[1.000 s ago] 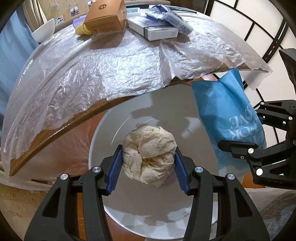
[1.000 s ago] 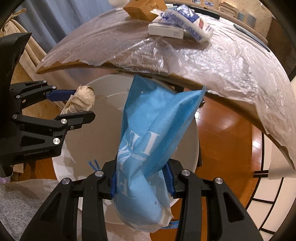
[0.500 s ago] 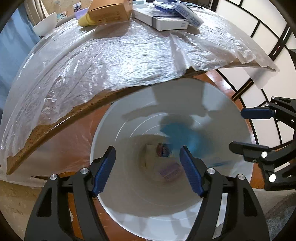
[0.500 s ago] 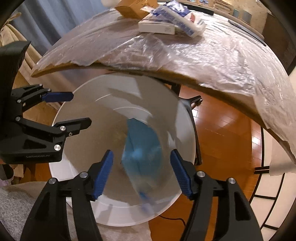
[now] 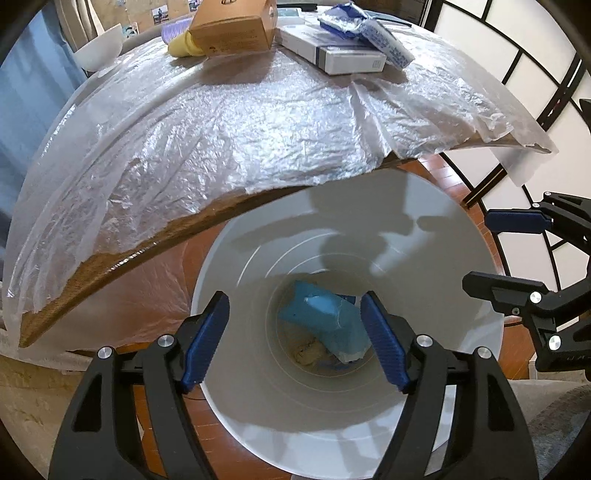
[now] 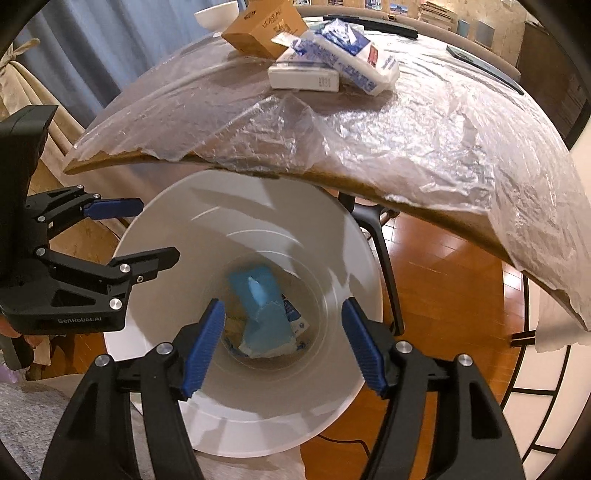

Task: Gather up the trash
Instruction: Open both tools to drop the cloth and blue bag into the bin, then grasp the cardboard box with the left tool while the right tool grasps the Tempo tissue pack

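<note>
A white round bin [image 5: 461, 266] [image 6: 332, 398] stands on the floor below the table edge. At its bottom lie a blue bag [image 5: 325, 317] [image 6: 262, 306] and a crumpled paper wad [image 5: 308, 352], partly hidden under the bag. My left gripper [image 5: 295, 339] is open and empty above the bin mouth; it also shows in the right wrist view [image 6: 147, 232]. My right gripper [image 6: 284, 347] is open and empty above the bin; it also shows at the right of the left wrist view [image 5: 506, 254].
A table under crinkled clear plastic sheet [image 5: 221, 129] [image 6: 424, 122] overhangs the bin. On it sit a brown carton [image 5: 232, 26] [image 6: 266, 29], a white box [image 5: 343, 55] [image 6: 303, 77], a blue-white packet [image 5: 373, 29] [image 6: 351, 51], a white bowl [image 5: 99, 48]. Wooden floor [image 6: 443, 302] lies right.
Both grippers opened over the bin. The paper wad fell from the left one and the blue bag from the right; both now lie at the bin's bottom.
</note>
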`<state>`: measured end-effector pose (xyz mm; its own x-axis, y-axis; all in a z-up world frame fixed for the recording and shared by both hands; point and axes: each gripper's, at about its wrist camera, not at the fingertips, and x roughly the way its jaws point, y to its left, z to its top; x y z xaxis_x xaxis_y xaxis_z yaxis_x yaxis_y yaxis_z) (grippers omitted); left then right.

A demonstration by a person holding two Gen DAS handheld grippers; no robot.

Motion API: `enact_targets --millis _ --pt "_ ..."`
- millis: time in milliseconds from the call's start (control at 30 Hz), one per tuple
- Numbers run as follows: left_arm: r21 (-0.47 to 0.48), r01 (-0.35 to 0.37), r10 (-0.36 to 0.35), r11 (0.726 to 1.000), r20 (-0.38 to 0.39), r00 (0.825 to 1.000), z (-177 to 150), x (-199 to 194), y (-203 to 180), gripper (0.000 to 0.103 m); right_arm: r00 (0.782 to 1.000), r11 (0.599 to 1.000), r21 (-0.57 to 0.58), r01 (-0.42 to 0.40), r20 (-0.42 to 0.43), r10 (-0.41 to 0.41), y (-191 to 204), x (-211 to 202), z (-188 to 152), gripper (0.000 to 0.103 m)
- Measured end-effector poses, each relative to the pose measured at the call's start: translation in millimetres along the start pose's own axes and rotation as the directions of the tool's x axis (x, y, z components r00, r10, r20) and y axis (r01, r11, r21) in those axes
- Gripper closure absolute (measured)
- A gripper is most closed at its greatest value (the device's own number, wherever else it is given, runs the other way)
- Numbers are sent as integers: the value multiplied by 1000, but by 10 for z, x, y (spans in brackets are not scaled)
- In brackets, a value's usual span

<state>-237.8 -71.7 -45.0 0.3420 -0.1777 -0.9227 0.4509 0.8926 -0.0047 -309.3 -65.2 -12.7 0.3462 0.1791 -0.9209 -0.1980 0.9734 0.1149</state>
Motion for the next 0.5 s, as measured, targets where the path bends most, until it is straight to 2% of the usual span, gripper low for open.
enact_targets --millis 167,200,233,267,400,500 --pt "11 14 -14 1000 43 999 64 -253 32 28 996 999 14 -32 79 31 -23 -267 104 35" --pt "17 16 -17 1000 63 998 100 -336 53 24 994 999 25 -41 105 38 -50 -342 142 29" --pt "20 12 -14 1000 81 997 135 -399 73 15 991 998 36 -46 124 41 -72 -390 172 26" --pt "23 4 -6 1000 106 994 171 -468 95 12 987 997 55 -52 153 43 -113 -456 219 23" --pt "7 -43 41 999 217 975 421 -720 254 5 971 988 143 -63 236 28 -318 -610 427 13" --pt "-17 -54 56 998 276 960 658 -809 387 5 963 976 202 -78 267 22 -454 -638 585 13"
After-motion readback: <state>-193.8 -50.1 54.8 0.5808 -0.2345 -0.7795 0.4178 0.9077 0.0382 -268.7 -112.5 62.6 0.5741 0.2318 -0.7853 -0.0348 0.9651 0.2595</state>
